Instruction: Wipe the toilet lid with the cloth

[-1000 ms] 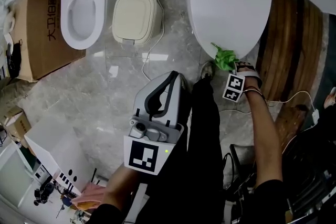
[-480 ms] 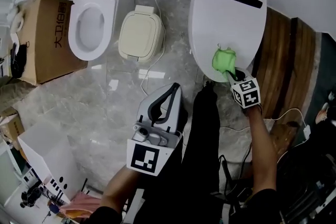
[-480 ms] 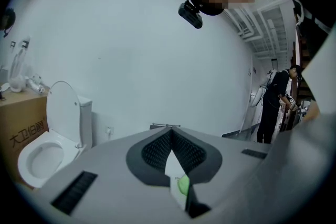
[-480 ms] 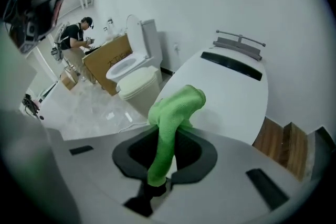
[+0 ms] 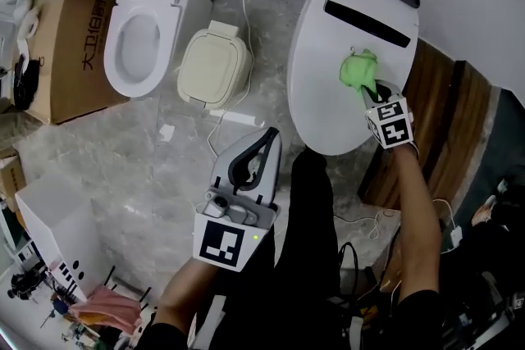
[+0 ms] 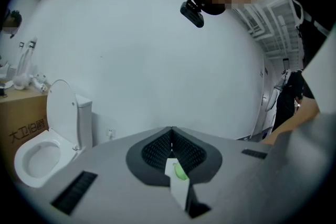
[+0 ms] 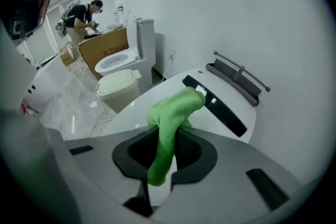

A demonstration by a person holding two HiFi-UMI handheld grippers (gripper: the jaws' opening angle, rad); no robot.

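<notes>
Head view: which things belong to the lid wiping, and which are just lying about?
In the job: green cloth, toilet lid, right gripper clamped on the cloth.
Lying about: second toilet, cardboard box, beige bin, floor cable, idle left gripper.

I see a shiny grey stone floor under my left gripper, a plain white wall ahead, and brown wooden boards well to its right.

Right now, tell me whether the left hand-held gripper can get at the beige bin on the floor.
Probably yes. The beige bin stands ahead of the left hand-held gripper across bare floor, with only a thin white cable lying between them. Its jaws are shut.
</notes>
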